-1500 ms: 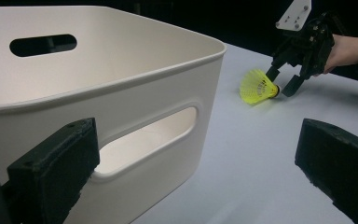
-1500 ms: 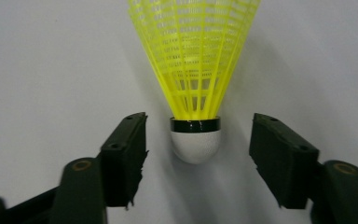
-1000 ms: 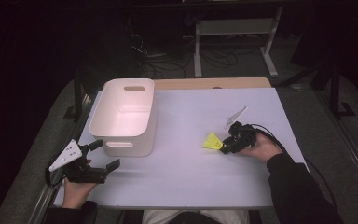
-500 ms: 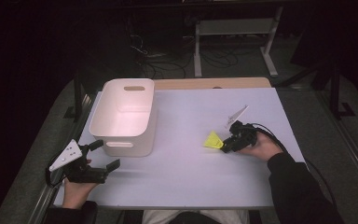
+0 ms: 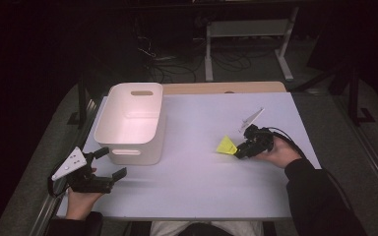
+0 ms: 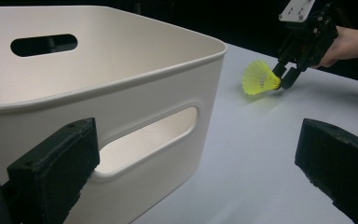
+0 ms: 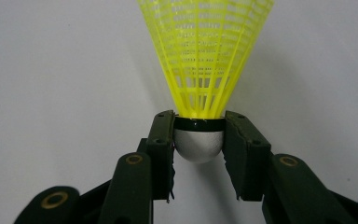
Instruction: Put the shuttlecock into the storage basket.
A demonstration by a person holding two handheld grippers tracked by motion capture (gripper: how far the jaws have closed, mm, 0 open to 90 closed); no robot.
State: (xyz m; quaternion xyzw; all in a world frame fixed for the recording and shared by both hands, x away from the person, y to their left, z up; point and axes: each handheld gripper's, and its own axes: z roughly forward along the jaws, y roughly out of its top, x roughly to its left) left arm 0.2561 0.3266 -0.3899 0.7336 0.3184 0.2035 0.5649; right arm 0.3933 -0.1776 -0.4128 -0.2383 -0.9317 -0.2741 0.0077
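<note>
The right gripper (image 5: pixel 239 150) has just finished closing its jaws, and they now clamp the white cork head of a yellow shuttlecock (image 7: pixel 204 70); the right gripper view shows both pads pressed flat against the sides of the head, with the plastic skirt fanning out ahead of them. A second ago the shuttlecock lay at the same spot on the right half of the worktop (image 5: pixel 202 187), and in the high view it has hardly shifted, so the change is in the grip rather than in place: the thing is secured but, judging by the left gripper view, it sits low on or just over the surface, its skirt pointing towards the tub. That white tub (image 5: pixel 130 123) stands open and looks empty at the left side of the worktop, well apart from the shuttlecock. The left gripper (image 5: pixel 104 163) rests near the tub's front corner, close to its handle slot, with its jaws spread wide and nothing between them; it has not moved. With the hold made, the likely next step is to lift the shuttlecock and carry it leftwards over the tub's rim. The head is round and smooth, so it could slip or twist in the pads during a quick swing.
</note>
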